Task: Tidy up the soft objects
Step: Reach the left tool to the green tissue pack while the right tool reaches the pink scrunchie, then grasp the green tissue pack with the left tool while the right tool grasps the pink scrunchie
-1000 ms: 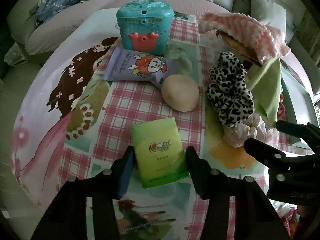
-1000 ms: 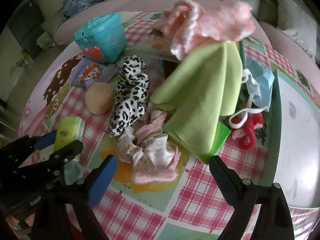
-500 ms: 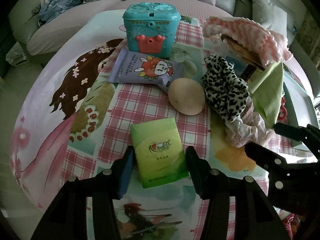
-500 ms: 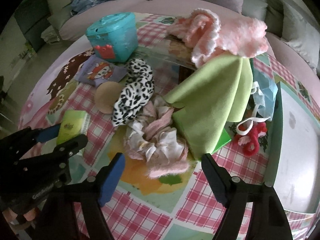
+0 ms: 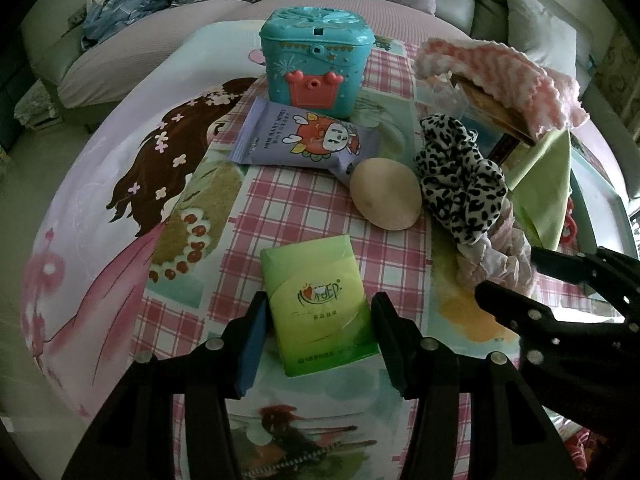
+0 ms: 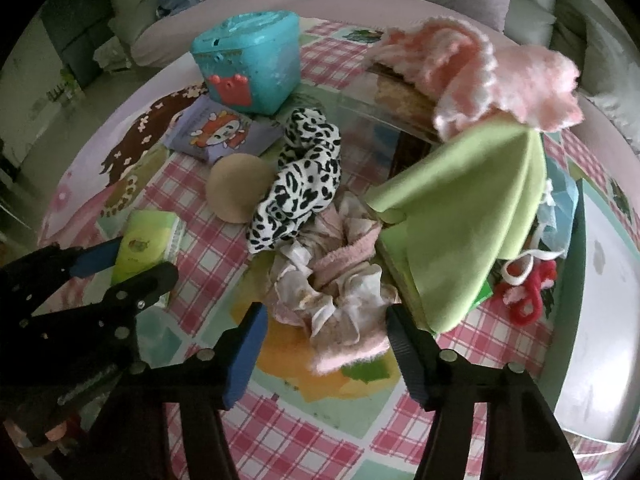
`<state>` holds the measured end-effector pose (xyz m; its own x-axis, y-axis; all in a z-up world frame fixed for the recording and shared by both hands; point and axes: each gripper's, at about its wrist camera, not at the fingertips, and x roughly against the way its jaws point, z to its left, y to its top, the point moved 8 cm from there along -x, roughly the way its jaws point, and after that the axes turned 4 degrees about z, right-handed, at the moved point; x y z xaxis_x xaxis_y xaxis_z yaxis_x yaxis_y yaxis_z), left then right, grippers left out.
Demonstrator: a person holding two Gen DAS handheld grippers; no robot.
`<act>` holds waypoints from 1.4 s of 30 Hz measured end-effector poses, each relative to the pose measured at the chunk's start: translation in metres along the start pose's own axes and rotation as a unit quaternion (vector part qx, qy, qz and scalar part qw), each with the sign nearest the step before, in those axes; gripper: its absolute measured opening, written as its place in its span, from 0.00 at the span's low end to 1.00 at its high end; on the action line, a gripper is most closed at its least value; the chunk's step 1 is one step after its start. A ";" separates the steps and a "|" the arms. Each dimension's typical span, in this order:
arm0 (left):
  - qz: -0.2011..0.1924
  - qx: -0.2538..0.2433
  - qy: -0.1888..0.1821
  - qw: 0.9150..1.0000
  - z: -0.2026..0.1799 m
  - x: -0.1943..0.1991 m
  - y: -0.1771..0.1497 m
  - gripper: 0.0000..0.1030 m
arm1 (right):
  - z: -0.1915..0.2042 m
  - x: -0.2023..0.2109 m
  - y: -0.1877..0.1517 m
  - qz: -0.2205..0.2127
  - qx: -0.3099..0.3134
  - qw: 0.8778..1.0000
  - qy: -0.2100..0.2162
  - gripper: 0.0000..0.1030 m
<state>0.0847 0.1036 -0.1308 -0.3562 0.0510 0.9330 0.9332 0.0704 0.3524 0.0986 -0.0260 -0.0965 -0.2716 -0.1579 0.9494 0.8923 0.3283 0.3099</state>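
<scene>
My left gripper (image 5: pixel 318 336) is open, its fingers on either side of a green tissue pack (image 5: pixel 318 308) lying on the cartoon tablecloth; whether they touch it I cannot tell. My right gripper (image 6: pixel 324 340) is open around a pink and white scrunchie (image 6: pixel 336 292). A leopard-print scrunchie (image 6: pixel 304 192) lies behind it, next to a tan round sponge (image 6: pixel 238 188). A light green cloth (image 6: pixel 468 216) and a pink knitted cloth (image 6: pixel 492 76) drape over a box to the right. In the left wrist view the right gripper (image 5: pixel 532 280) shows at the right.
A teal toy box (image 5: pixel 316 68) and a purple wipes pack (image 5: pixel 300 140) stand at the back. A blue face mask (image 6: pixel 560 208) and red yarn (image 6: pixel 528 292) lie right of the green cloth. A grey tray (image 6: pixel 600 312) is at far right. A sofa (image 5: pixel 140 40) lies beyond.
My right gripper has moved forward and narrowed around the pink and white scrunchie. My left gripper has stayed around the tissue pack, the camera tilting slightly.
</scene>
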 end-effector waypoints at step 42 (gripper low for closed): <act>-0.050 -0.049 0.011 0.997 -0.036 0.079 0.014 0.51 | -0.005 0.072 -0.002 -0.084 -0.030 0.996 0.019 0.14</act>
<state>0.0713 0.0729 -0.0490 -0.4482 0.0259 0.8936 0.8933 -0.0245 0.4488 0.0788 -0.0430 -0.0296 -0.4060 -0.2409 0.8816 0.8561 0.2375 0.4591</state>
